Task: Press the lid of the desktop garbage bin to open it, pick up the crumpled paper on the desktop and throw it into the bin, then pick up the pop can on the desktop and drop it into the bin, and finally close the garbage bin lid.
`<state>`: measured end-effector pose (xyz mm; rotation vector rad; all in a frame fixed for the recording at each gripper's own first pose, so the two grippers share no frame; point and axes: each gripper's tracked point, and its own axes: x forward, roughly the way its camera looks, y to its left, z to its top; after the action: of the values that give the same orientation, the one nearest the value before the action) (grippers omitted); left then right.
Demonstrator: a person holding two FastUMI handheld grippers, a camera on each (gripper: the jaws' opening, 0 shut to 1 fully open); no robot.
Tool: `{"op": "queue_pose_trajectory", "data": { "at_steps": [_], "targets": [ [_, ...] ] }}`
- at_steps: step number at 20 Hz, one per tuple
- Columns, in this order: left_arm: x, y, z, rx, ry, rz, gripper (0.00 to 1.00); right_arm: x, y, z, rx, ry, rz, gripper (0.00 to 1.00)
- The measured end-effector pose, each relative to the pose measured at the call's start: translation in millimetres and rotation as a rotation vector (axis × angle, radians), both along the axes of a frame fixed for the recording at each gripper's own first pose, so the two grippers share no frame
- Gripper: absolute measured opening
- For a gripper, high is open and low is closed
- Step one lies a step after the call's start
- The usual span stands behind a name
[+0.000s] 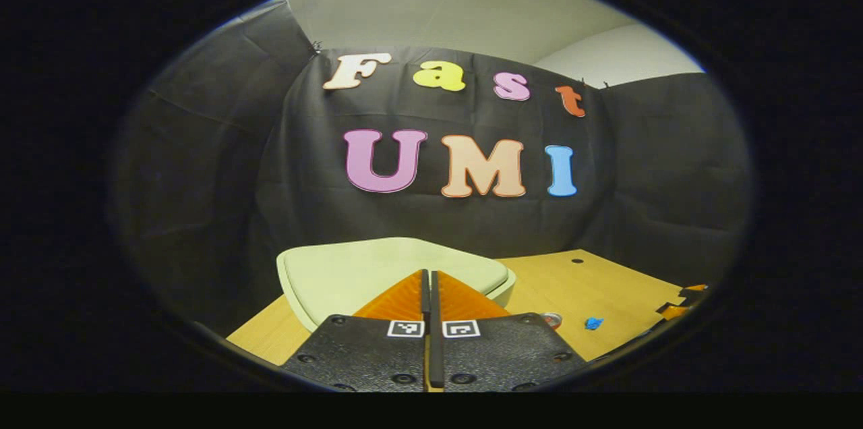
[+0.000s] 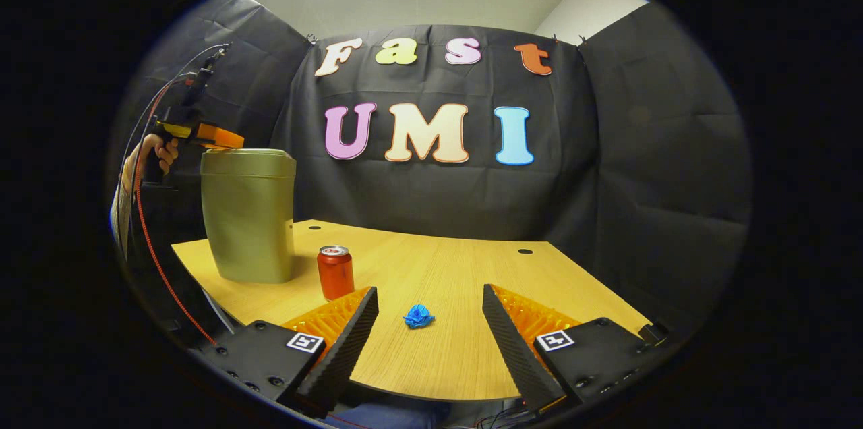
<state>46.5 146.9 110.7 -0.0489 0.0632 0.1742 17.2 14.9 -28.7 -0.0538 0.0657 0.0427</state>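
Right gripper [image 2: 429, 321] gapes over crumpled paper [image 2: 419, 316]; left gripper [image 1: 429, 274] (fingers together) over lid [image 1: 377, 267].

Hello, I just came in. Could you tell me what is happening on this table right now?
A person holds a tool in each hand. The left tool, fingers together and empty, is over the lid of the green bin, which is still closed. The right tool waits open near the table's front edge, facing the blue crumpled paper. The red pop can stands upright beside the bin. Nothing has been picked up yet.
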Motion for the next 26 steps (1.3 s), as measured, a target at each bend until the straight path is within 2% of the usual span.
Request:
{"op": "queue_pose_trajectory", "data": {
  "at_steps": [3,8,13,19,26],
  "targets": [
    [-0.4,14.1,17.7,0.037,-0.033,0.053,0.0,1.7,0.4,-2.9,-0.002,0.003,0.003,1.0],
    [-6.4,5.7,64.6,0.11,-0.107,0.061,0.0,4.9,1.0,-8.0,0.009,0.014,0.006,0.98],
    [-13.7,-43.5,85.9,0.101,-0.172,-0.048,0.0,7.2,4.0,-13.3,0.009,0.03,0.013,0.98],
    [-26.3,-82.7,61.3,0.084,-0.19,-0.133,0.0,6.8,3.2,-10.2,0.018,0.017,0.016,0.98],
    [-48.0,-136.3,-16.7,0.032,-0.16,-0.26,0.0,8.2,1.7,-12.0,0.03,0.029,0.011,0.98]
  ]
}}
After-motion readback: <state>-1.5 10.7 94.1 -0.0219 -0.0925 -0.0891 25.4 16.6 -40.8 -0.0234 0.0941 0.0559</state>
